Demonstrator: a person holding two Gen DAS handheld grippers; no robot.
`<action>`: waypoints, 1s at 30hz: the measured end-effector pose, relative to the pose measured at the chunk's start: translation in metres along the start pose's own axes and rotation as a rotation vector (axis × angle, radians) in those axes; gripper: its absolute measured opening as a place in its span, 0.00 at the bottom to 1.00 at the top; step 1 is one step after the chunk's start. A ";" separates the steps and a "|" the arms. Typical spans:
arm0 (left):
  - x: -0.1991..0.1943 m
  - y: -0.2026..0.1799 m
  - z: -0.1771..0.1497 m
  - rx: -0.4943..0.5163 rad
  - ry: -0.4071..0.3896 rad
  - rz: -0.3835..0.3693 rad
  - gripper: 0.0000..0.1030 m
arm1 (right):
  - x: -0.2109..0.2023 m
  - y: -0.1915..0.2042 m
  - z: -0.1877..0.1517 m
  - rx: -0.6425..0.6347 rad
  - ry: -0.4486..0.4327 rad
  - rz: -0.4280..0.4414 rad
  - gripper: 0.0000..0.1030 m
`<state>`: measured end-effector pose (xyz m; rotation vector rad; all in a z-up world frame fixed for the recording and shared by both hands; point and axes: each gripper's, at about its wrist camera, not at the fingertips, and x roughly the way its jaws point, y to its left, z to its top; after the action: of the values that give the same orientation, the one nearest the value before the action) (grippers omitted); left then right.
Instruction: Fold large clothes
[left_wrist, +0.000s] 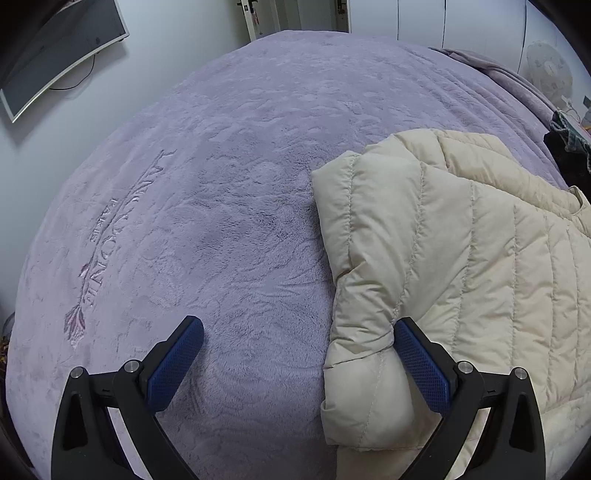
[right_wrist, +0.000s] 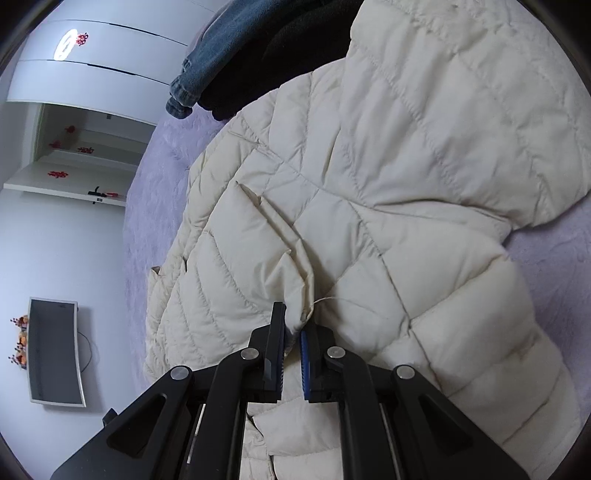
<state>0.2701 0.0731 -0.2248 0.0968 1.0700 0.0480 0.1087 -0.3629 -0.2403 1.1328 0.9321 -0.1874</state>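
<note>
Lying on the purple blanket (left_wrist: 221, 192), the cream puffer jacket (right_wrist: 369, 184) stretched ahead of the right gripper (right_wrist: 293, 332), whose fingers were clamped on a pinched corner of the jacket. Left gripper (left_wrist: 299, 332) gaped apart beside the jacket's folded sleeve (left_wrist: 362, 369), holding nothing.

2 wrist cams, both see jacket (left_wrist: 461, 258).
</note>
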 end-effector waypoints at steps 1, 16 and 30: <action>-0.003 0.001 0.001 0.005 -0.005 -0.002 1.00 | -0.002 0.001 0.001 -0.019 0.002 -0.007 0.08; -0.053 0.004 -0.008 0.015 -0.004 -0.030 1.00 | -0.056 -0.009 -0.009 -0.117 0.019 -0.046 0.67; -0.110 -0.114 -0.074 0.184 0.137 -0.242 1.00 | -0.127 -0.070 -0.026 -0.075 0.068 -0.092 0.81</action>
<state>0.1514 -0.0460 -0.1755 0.1310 1.2151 -0.2662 -0.0240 -0.4124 -0.2009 1.0331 1.0448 -0.1880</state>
